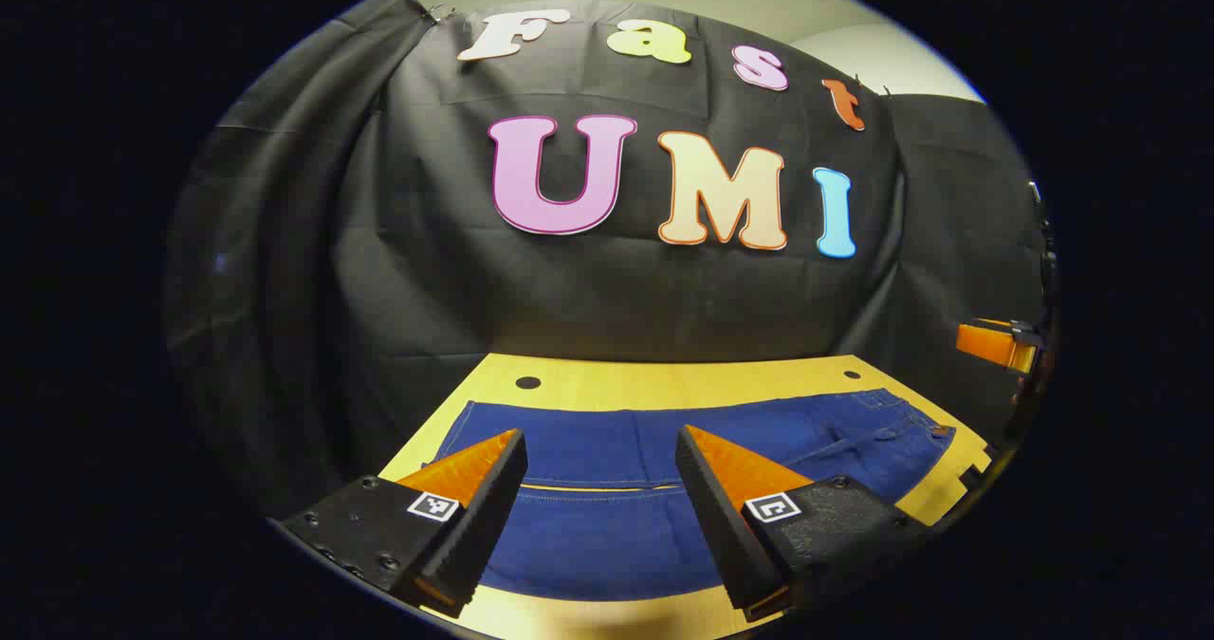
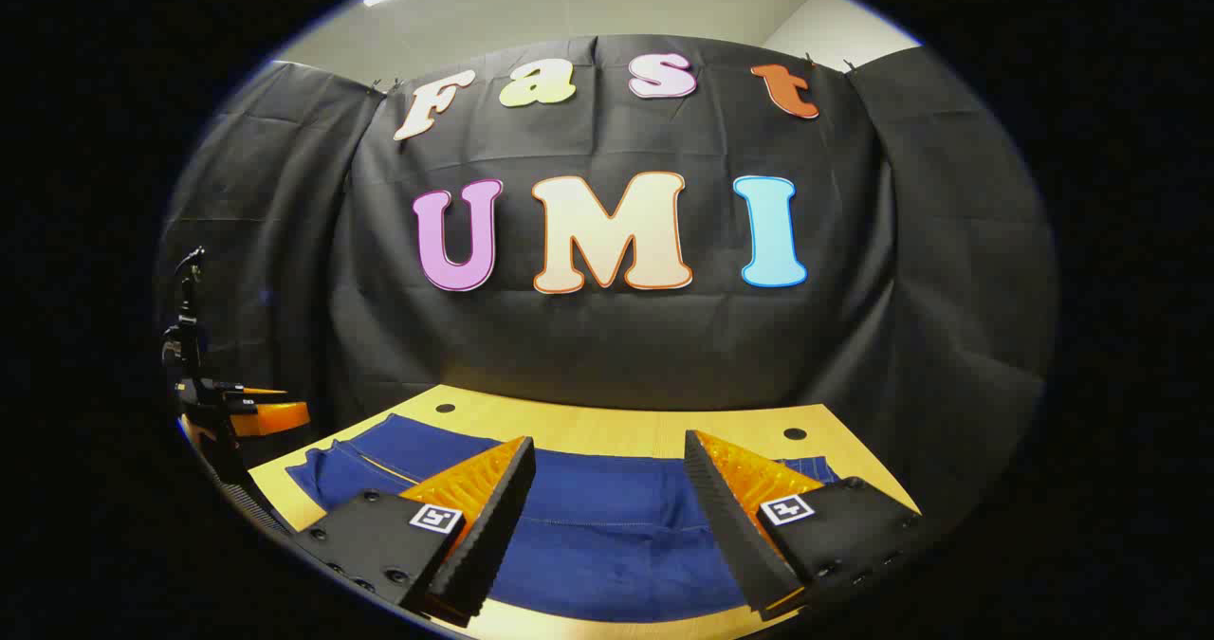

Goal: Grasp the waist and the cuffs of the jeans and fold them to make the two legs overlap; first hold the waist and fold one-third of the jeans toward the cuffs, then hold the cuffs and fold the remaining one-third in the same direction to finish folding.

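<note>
Dark blue jeans (image 1: 607, 545) lie flat across the wooden table (image 1: 664, 384), one leg behind the other. In the left gripper view the waist (image 1: 906, 417) is at the right end and the cuffs (image 1: 460, 431) at the left. My left gripper (image 1: 599, 443) hovers open over the middle of the legs and holds nothing. In the right gripper view the jeans (image 2: 607, 545) span the table (image 2: 607, 422) under my right gripper (image 2: 609, 448), which is also open and holds nothing. Each view catches the other gripper at its edge: the right one (image 1: 991, 341), the left one (image 2: 256, 417).
The booth's black cloth wall hangs right behind the table's far edge. Two dark round holes (image 1: 527, 382) (image 1: 852, 374) mark the table's back strip. A black stand (image 2: 185, 337) rises at the left of the right gripper view. The table's front edge runs just under the fingers.
</note>
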